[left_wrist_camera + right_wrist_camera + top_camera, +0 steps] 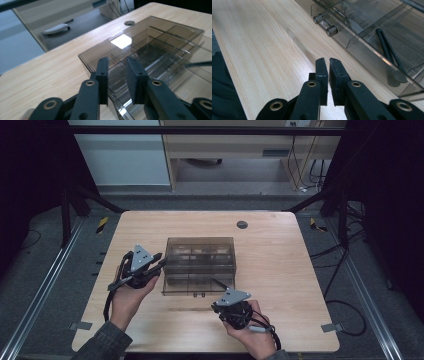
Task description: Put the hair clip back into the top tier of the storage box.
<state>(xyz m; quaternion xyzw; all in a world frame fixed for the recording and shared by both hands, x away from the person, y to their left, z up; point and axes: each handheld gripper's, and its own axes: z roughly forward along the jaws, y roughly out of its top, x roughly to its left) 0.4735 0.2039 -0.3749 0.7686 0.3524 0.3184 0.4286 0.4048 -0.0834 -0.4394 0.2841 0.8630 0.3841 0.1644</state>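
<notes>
A smoky see-through box point(200, 251) with inner dividers stands mid-table, its drawer point(197, 284) pulled toward me. A thin black stick point(218, 283) lies in the drawer point(372, 32), and it shows again in the right gripper view point(387, 45). My left gripper point(161, 265) is at the box's left side. Its jaws stand a little apart point(117, 67) with the box's near corner point(86, 63) just beyond them. My right gripper point(216, 307) hovers low over the bare wood in front of the drawer. It is shut point(328, 61) with nothing between the pads. The drawer's small knob point(325, 25) is ahead of it.
The wooden table point(280, 285) has a round cable hole point(242, 224) behind the box. Wide bare wood lies right of the box and along the front edge. Black frame posts and cables stand beyond the table's sides.
</notes>
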